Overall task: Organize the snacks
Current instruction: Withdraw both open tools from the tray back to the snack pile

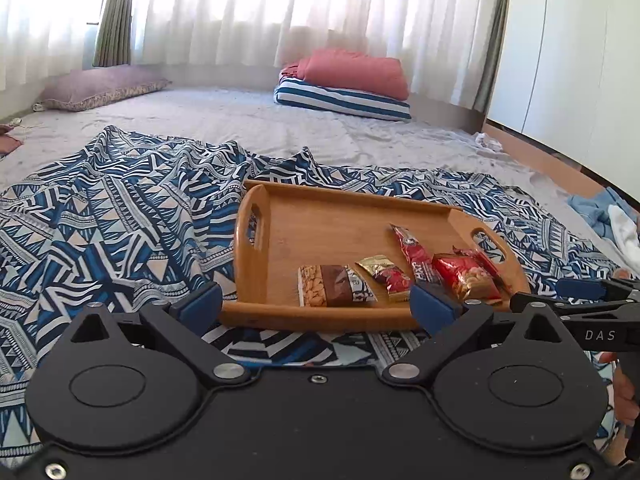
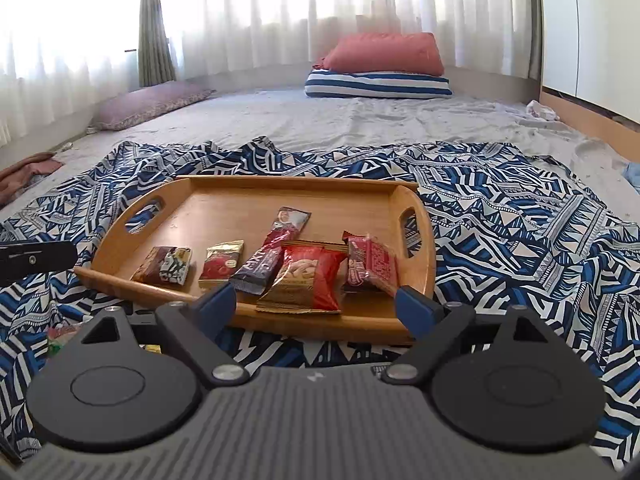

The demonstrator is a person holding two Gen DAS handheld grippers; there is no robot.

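A wooden tray [image 1: 312, 220] [image 2: 240, 204] lies on a blue patterned cloth. Several snack packets lie in a row along its near edge: a brown nut bar [image 1: 334, 291] [image 2: 164, 266], a small gold and red packet [image 1: 386, 276] [image 2: 221, 264], a dark long bar [image 1: 416, 258] [image 2: 272, 254], a red peanut bag [image 1: 466, 280] [image 2: 306, 280] and a red biscuit pack [image 2: 370, 266]. My left gripper [image 1: 316, 306] is open and empty, just short of the tray's near rim. My right gripper [image 2: 316, 302] is open and empty, its jaws either side of the peanut bag, not touching it. The right gripper also shows in the left wrist view [image 1: 580, 288].
The patterned cloth [image 1: 100, 220] [image 2: 520, 220] covers a grey mattress. A red pillow on a striped one [image 1: 344, 84] [image 2: 380, 68] and a purple pillow [image 1: 100, 88] [image 2: 152, 102] lie far back. A colourful packet [image 2: 60, 334] lies on the cloth left of my right gripper.
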